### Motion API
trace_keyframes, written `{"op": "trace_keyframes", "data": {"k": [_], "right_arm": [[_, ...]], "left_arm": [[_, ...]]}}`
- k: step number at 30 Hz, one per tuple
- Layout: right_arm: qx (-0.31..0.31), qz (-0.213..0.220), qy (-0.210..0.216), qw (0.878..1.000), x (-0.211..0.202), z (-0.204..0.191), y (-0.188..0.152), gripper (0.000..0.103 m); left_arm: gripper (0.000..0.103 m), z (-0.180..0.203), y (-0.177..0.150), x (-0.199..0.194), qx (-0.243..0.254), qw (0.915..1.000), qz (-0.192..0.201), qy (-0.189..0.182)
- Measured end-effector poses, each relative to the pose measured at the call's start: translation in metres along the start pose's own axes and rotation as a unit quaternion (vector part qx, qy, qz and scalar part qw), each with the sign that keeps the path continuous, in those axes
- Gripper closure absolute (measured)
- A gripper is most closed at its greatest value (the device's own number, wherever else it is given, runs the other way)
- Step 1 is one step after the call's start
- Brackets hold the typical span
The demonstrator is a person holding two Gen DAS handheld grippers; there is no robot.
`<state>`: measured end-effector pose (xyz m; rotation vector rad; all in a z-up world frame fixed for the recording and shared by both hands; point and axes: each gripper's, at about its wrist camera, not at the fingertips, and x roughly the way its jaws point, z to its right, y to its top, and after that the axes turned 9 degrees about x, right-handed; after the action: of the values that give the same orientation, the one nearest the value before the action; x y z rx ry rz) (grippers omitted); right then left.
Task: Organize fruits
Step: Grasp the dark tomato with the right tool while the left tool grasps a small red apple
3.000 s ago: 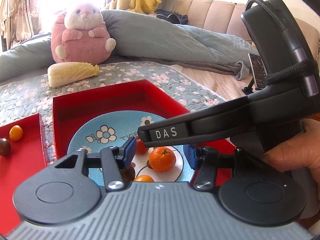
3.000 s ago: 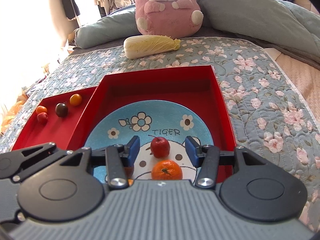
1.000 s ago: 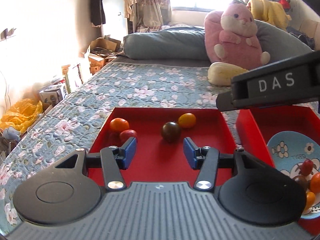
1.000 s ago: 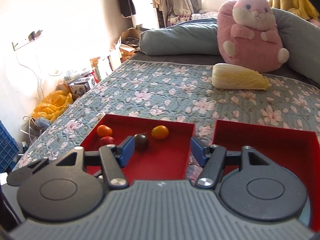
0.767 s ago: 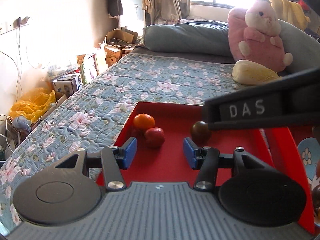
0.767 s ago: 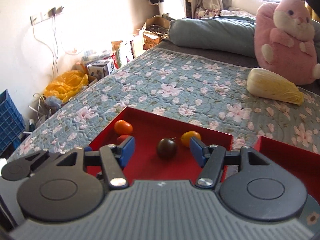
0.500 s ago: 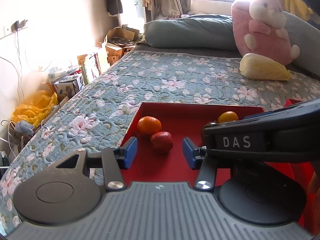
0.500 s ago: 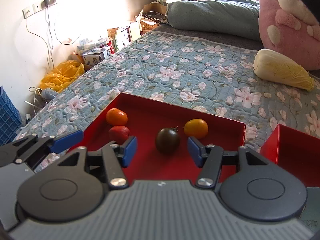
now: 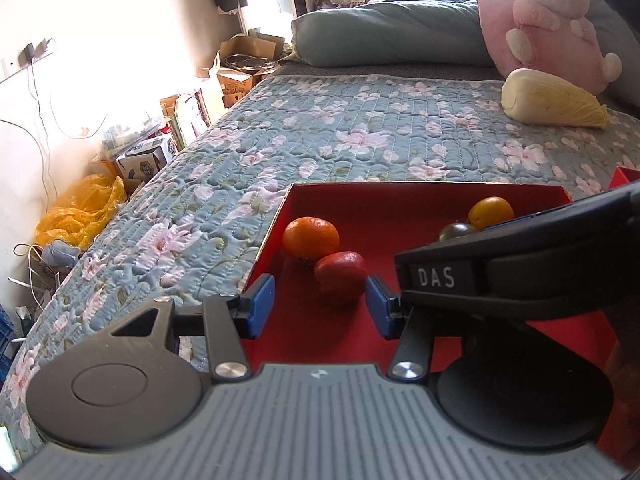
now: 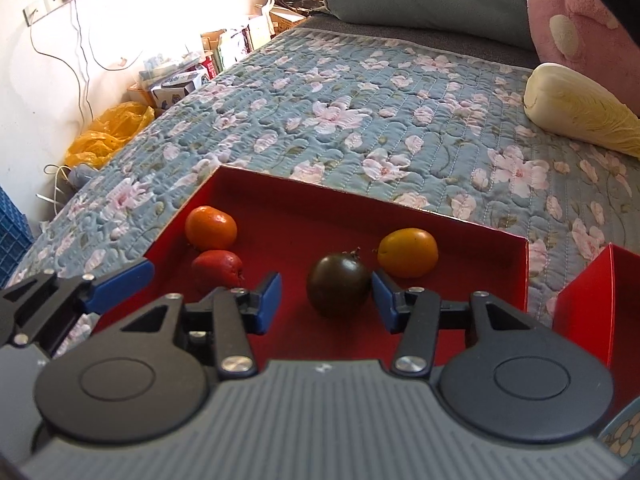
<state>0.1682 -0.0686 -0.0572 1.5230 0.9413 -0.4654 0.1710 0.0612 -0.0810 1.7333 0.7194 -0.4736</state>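
A shallow red tray (image 9: 400, 196) (image 10: 460, 220) on the bed holds several fruits. My left gripper (image 9: 320, 306) is open with a red fruit (image 9: 340, 276) just ahead between its blue fingers; an orange tangerine (image 9: 311, 238) lies behind it. My right gripper (image 10: 326, 302) is open around a dark brown fruit (image 10: 339, 284), jaws apart from it. A yellow-orange fruit (image 10: 408, 253) sits just beyond the right finger. The red fruit (image 10: 217, 266) and tangerine (image 10: 211, 227) lie to the left. The right gripper's body (image 9: 520, 276) crosses the left view, partly hiding the dark fruit (image 9: 456, 231).
A second red box (image 10: 588, 300) stands to the right, a blue plate's edge (image 10: 620, 440) at the corner. A cabbage (image 9: 552, 100) and pink plush toy (image 9: 548, 24) lie at the far right of the floral quilt (image 9: 360, 128). Bags and boxes clutter the floor left.
Both grippers have swung from the blue plate over to the left tray and come down close. The red fruit now sits between the left fingers, the dark fruit between the right fingers.
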Motion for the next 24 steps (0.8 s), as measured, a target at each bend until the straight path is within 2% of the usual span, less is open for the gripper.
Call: {"op": "trace_keyframes", "data": {"k": [1,2,5,8,13,15,17,21,24], "right_arm": [[0.002,0.001,0.0,1.0,0.001,0.001,0.0,0.055],[0.004,0.003,-0.001,1.0,0.001,0.003,0.001,0.063],[0.025,0.007,0.012,1.0,-0.004,0.009,0.002,0.064],[0.009,0.002,0.007,1.0,-0.004,0.005,0.0,0.064],[0.008,0.001,0.001,1.0,-0.001,0.004,-0.001,0.063],[0.005,-0.006,0.0,1.0,0.001,0.002,0.0,0.062],[0.008,-0.013,0.001,1.0,0.003,0.001,0.001,0.062],[0.01,-0.022,0.002,1.0,0.009,-0.001,0.001,0.062],[-0.007,-0.012,0.003,1.0,0.008,-0.004,-0.001,0.062]], "left_arm": [[0.046,-0.002,0.0,0.003,-0.002,1.0,-0.002,0.001],[0.046,-0.004,0.001,0.005,-0.005,1.0,-0.002,-0.001],[0.046,-0.005,0.002,0.009,-0.007,0.9999,-0.001,-0.01],[0.048,-0.001,0.003,0.013,-0.01,0.9997,-0.005,-0.022],[0.057,0.003,0.002,0.019,-0.022,0.9987,-0.012,-0.045],[0.058,0.003,0.003,0.021,-0.022,0.9985,-0.01,-0.048],[0.067,0.004,0.003,0.024,-0.02,0.9983,-0.011,-0.054],[0.067,0.005,0.002,0.025,-0.017,0.9983,-0.01,-0.055],[0.067,0.004,0.002,0.024,-0.023,0.998,-0.009,-0.059]]}}
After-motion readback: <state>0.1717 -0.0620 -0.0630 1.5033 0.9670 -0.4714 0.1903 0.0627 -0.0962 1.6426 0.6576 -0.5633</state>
